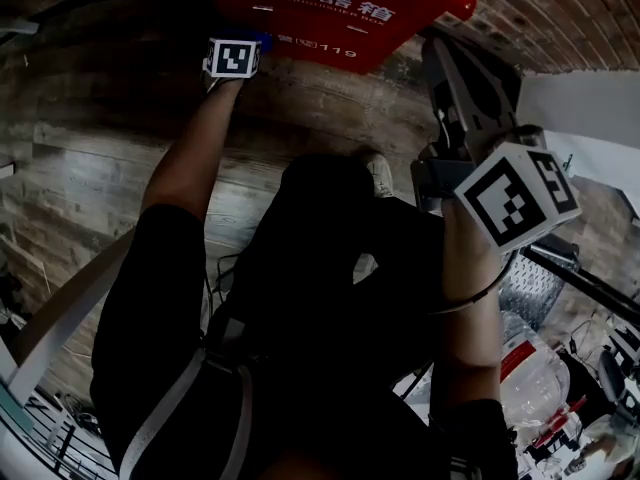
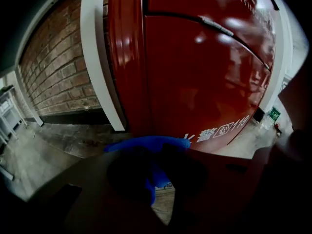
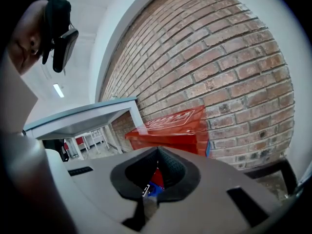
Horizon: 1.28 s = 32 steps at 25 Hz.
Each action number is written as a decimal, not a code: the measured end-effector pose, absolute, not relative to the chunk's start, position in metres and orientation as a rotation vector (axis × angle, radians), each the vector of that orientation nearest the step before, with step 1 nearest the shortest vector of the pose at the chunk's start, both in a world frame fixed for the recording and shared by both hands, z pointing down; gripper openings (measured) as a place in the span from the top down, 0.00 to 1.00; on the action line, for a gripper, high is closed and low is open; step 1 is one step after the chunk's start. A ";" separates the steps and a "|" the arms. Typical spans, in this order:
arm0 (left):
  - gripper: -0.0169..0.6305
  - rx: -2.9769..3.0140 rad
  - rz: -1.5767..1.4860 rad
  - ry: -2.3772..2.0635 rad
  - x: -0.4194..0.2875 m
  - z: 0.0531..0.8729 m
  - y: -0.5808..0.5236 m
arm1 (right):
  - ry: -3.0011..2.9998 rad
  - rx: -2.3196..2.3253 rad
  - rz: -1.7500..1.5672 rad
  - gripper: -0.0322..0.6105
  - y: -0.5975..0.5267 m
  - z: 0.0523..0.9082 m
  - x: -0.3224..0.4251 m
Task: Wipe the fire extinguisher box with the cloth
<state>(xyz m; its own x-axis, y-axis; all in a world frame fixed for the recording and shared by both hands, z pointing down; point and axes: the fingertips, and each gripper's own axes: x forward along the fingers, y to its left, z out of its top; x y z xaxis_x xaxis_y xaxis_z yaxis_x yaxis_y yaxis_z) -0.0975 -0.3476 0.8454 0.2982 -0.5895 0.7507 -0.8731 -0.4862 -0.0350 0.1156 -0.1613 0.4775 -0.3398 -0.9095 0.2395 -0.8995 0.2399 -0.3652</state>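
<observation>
The red fire extinguisher box (image 1: 345,8) with white print stands against the brick wall at the top of the head view. My left gripper (image 1: 232,58) reaches down to its lower front edge, shut on a blue cloth (image 2: 148,147) that lies against the red box (image 2: 204,67) near the white "119" print. In the left gripper view the cloth bunches between the dark jaws. My right gripper (image 1: 470,98) is held up at the right, away from the box, jaws shut and empty. The box (image 3: 170,128) shows small beyond them in the right gripper view.
A brick wall (image 3: 219,57) stands behind the box, with a white door frame (image 2: 100,57) beside it. Wood-look floor (image 1: 90,168) lies below. A grey table (image 3: 83,118) stands off to one side. Plastic bottles and wire racks (image 1: 540,378) crowd the lower right.
</observation>
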 end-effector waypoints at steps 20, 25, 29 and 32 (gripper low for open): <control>0.86 2.169 1.233 -1.013 0.023 0.924 -0.283 | 2.416 -1.802 -0.719 0.93 -0.135 0.475 0.142; 0.86 2.208 1.127 -0.864 0.089 0.930 -0.254 | 2.393 -1.812 -0.719 0.93 -0.130 0.477 0.150; 0.86 2.247 1.173 -0.784 0.125 0.914 -0.230 | 2.389 -1.808 -0.734 0.93 -0.131 0.481 0.154; 0.86 2.292 1.086 -0.744 0.143 0.902 -0.224 | 2.427 -1.770 -0.729 0.93 -0.139 0.484 0.147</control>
<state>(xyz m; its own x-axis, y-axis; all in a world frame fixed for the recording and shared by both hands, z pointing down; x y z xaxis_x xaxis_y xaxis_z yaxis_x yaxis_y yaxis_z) 0.1431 -0.2238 0.9019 0.5343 -0.2617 0.8038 -0.6548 -0.7295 0.1978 0.1469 -0.1389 0.4837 -0.3437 -0.9104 0.2303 -0.8866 0.2337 -0.3991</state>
